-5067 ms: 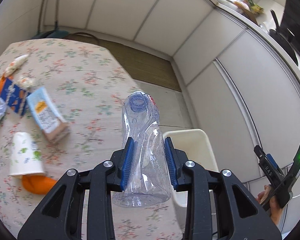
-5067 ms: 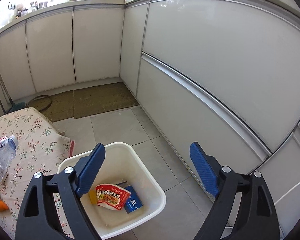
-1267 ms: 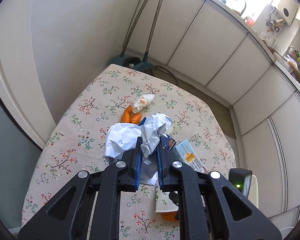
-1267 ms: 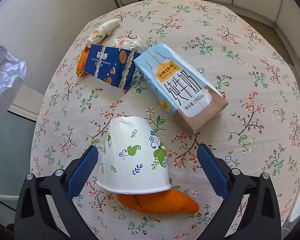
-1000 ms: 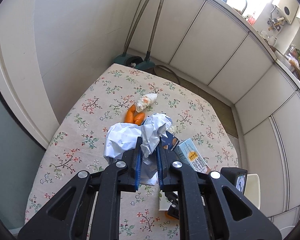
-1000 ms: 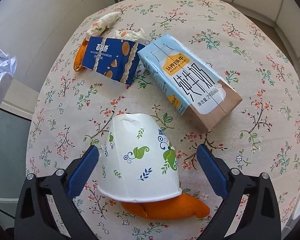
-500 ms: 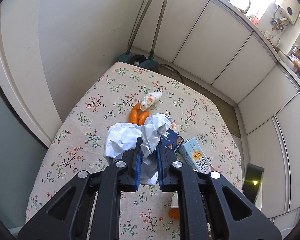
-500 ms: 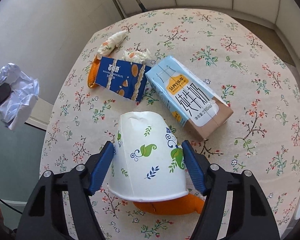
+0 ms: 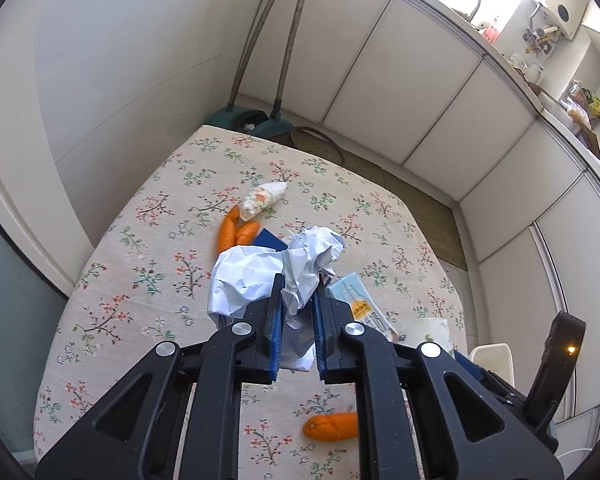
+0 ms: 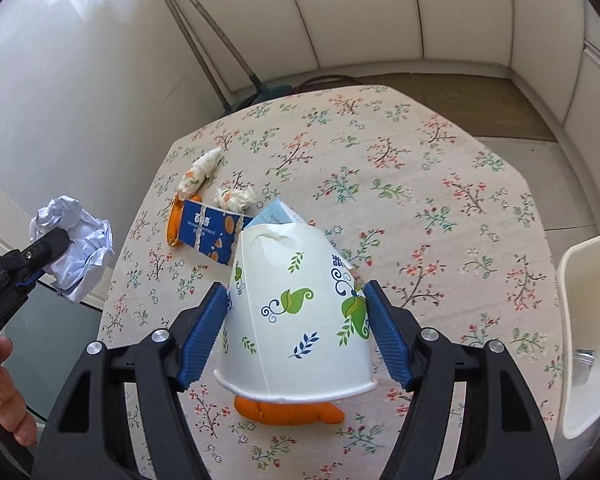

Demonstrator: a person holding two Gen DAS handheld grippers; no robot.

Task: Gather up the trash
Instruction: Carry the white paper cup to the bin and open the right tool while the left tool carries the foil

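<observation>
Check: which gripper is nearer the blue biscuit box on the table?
Hard to call; the left, I'd guess. The left gripper, shut on crumpled paper, hangs just above the blue biscuit box. The right gripper, clamping the paper cup, sits behind it.

Left gripper [image 9: 296, 320] clamped — right gripper [image 10: 296, 334] gripping.

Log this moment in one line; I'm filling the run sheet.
left gripper: shut on paper wad | right gripper: shut on paper cup | bin: beside table
</observation>
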